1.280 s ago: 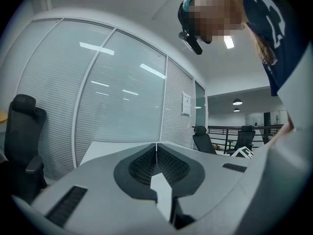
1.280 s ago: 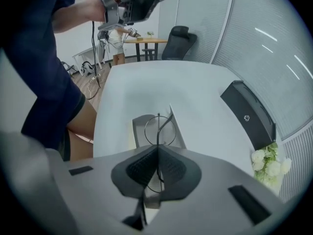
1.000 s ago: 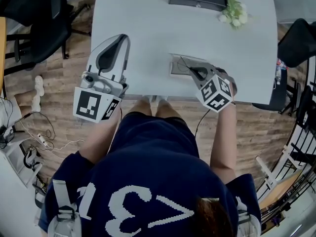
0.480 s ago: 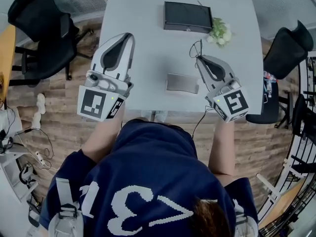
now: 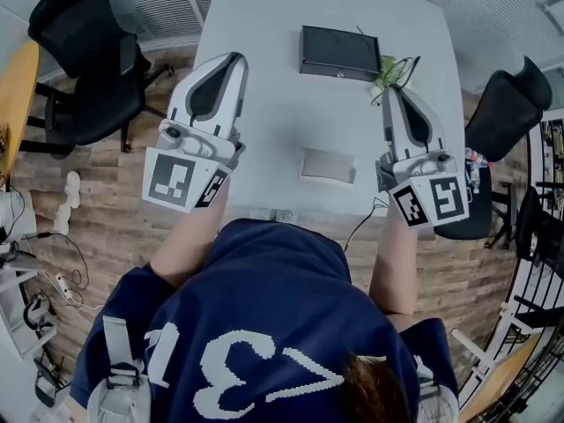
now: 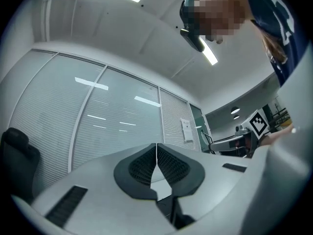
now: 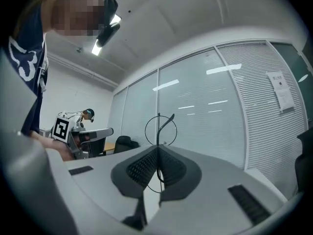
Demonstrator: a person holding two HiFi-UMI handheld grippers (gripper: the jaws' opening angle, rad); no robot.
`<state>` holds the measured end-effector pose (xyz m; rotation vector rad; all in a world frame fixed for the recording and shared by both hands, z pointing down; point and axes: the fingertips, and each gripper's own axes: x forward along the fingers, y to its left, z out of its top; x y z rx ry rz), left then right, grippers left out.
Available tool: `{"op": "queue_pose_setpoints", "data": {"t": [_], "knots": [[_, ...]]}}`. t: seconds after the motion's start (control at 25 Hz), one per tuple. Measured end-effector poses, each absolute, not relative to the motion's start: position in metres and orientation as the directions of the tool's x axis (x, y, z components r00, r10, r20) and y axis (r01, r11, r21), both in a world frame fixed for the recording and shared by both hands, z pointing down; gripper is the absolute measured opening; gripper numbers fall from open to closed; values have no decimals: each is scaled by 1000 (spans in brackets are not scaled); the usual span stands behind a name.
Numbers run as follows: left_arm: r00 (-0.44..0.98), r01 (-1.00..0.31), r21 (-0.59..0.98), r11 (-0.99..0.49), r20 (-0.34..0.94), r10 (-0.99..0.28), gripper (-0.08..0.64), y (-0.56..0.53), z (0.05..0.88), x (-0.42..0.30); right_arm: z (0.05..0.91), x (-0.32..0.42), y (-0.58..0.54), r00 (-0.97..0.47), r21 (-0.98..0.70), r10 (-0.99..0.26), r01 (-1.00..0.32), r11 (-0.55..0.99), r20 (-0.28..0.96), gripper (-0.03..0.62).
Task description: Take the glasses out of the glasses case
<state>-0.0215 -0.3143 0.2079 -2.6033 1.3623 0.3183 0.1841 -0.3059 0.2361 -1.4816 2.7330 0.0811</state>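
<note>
As the right hand-held gripper (image 5: 394, 91), clamped on the glasses (image 7: 158, 126), is rising away from the case (image 5: 328, 164) lying at the near tabletop (image 5: 264, 104) edge, the glasses are looking fully out; the left hand-held gripper (image 5: 233, 58) is hovering, jaws together, empty.

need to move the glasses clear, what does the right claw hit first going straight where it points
Way looks free: the right claw, shut on the glasses, points into open air. The first thing in line seems to be the glass partition, far off.
</note>
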Motion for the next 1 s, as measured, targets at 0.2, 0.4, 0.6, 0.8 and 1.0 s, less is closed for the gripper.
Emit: {"op": "queue_pose_setpoints", "data": {"t": [0.2, 0.4, 0.6, 0.8, 1.0], "knots": [[483, -874, -78, -480, -266, -834, 20, -308, 209, -58, 233, 137, -312, -634, 44, -771, -773, 633, -50, 26], [390, -921, -77, -383, -244, -888, 20, -296, 218, -102, 245, 87, -319, -720, 26, -694, -694, 720, -19, 26], [325, -946, -49, -322, -192, -926, 20, -287, 242, -135, 322, 38, -326, -755, -20, -628, -642, 766, 191, 26], [289, -957, -5, -291, -114, -950, 20, -274, 277, -154, 451, 9, -311, -702, -73, -493, -609, 790, 514, 26], [277, -960, 24, -278, -56, -959, 20, -260, 306, -162, 552, 6, -274, -572, -79, -327, -572, 817, 753, 26]]}}
